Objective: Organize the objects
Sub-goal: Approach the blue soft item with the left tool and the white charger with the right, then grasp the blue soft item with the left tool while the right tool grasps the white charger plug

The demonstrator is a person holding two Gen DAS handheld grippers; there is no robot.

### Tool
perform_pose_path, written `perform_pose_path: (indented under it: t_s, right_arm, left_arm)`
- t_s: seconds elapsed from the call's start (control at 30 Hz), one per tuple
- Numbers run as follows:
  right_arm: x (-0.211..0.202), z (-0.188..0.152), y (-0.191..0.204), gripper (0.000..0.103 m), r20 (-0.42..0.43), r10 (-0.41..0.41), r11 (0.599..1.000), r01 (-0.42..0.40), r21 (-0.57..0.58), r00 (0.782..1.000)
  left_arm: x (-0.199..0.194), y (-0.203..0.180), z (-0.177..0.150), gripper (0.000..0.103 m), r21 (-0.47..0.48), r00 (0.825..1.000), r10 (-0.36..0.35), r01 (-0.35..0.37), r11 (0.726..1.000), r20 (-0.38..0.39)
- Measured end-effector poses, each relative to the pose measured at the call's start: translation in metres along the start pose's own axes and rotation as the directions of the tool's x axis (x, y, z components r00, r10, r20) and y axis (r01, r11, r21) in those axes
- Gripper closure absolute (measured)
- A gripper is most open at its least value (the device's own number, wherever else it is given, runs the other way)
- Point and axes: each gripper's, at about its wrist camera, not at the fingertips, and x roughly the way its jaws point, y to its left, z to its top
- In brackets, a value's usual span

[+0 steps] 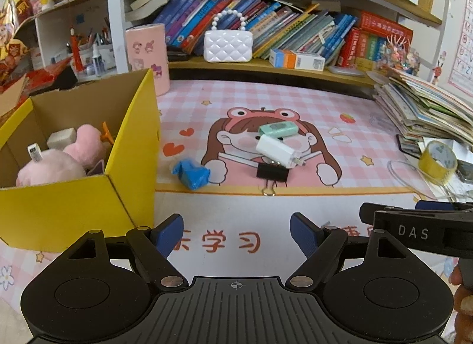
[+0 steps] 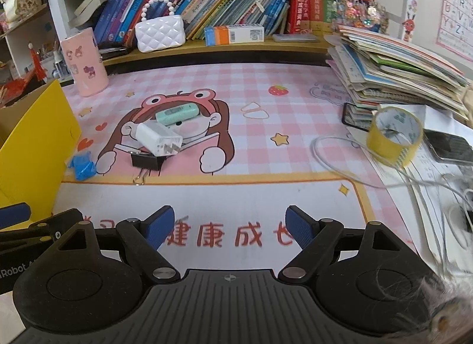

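The near strip of the desk mat [image 2: 224, 196] lies bare; beyond it a charger [image 2: 158, 138], clip [image 2: 147, 160] and blue wrapper [image 2: 82, 165] cluster, with the yellow box [image 1: 74, 205] walling the left and tape roll [image 2: 394, 134] right

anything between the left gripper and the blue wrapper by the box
Nothing visible: only bare mat lies between the open left gripper and the blue wrapper, which sits just right of the yellow box.

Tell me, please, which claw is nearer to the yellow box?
Left. The left claw hovers open just right of the yellow box; the right claw sits farther right, with the left claw between it and the box.
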Motion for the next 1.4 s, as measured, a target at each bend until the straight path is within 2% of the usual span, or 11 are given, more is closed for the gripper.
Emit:
perform_pose_path:
  t_s: [0.17, 0.27, 0.33, 0.4, 0.6, 0.73, 0.9, 1.13, 1.3, 1.4]
  right_arm:
    - [0.008, 0.011, -0.006, 0.022, 0.011, 0.028, 1.000, -0.028, 0.002, 1.000]
    - [0.015, 0.018, -0.009, 0.025, 0.012, 0.053, 0.999, -0.053, 0.006, 0.999]
    - [0.020, 0.022, -0.011, 0.026, 0.009, 0.066, 0.998, -0.066, 0.005, 0.998]
    - [0.023, 0.026, -0.012, 0.033, 0.013, 0.079, 0.997, -0.079, 0.001, 0.997]
    - [0.035, 0.039, -0.014, 0.035, 0.013, 0.109, 0.994, -0.109, 0.020, 0.994]
    - [0.042, 0.046, -0.015, 0.035, 0.014, 0.116, 0.993, -0.117, 0.026, 0.993]
    - [0.047, 0.053, -0.016, 0.035, 0.013, 0.127, 0.992, -0.127, 0.017, 0.992]
    - [0.051, 0.061, -0.014, 0.035, 0.014, 0.149, 0.989, -0.149, -0.007, 0.989]
    - [0.058, 0.064, -0.011, 0.035, -0.001, 0.175, 0.984, -0.175, -0.025, 0.985]
    - [0.063, 0.066, -0.008, 0.035, -0.013, 0.208, 0.977, -0.208, -0.039, 0.978]
  left_arm:
    - [0.005, -0.005, 0.006, 0.023, -0.003, 1.000, 0.020, -0.020, 1.000, 0.005]
    - [0.010, -0.007, 0.010, 0.033, -0.010, 0.999, 0.037, -0.037, 0.999, 0.003]
    - [0.014, -0.009, 0.013, 0.043, -0.006, 0.999, 0.052, -0.052, 0.999, -0.004]
    - [0.017, -0.011, 0.017, 0.049, 0.001, 0.997, 0.071, -0.071, 0.997, -0.009]
    - [0.029, -0.014, 0.026, 0.051, -0.003, 0.994, 0.110, -0.110, 0.994, -0.006]
    - [0.048, -0.013, 0.035, 0.069, -0.039, 0.988, 0.151, -0.153, 0.987, -0.040]
    - [0.077, -0.011, 0.047, 0.069, -0.072, 0.967, 0.247, -0.252, 0.965, -0.068]
    - [0.102, -0.005, 0.050, 0.068, -0.083, 0.937, 0.326, -0.337, 0.938, -0.123]
    - [0.123, 0.004, 0.051, 0.067, -0.115, 0.920, 0.347, -0.370, 0.922, -0.182]
    - [0.125, 0.008, 0.051, 0.074, -0.132, 0.926, 0.334, -0.359, 0.924, -0.175]
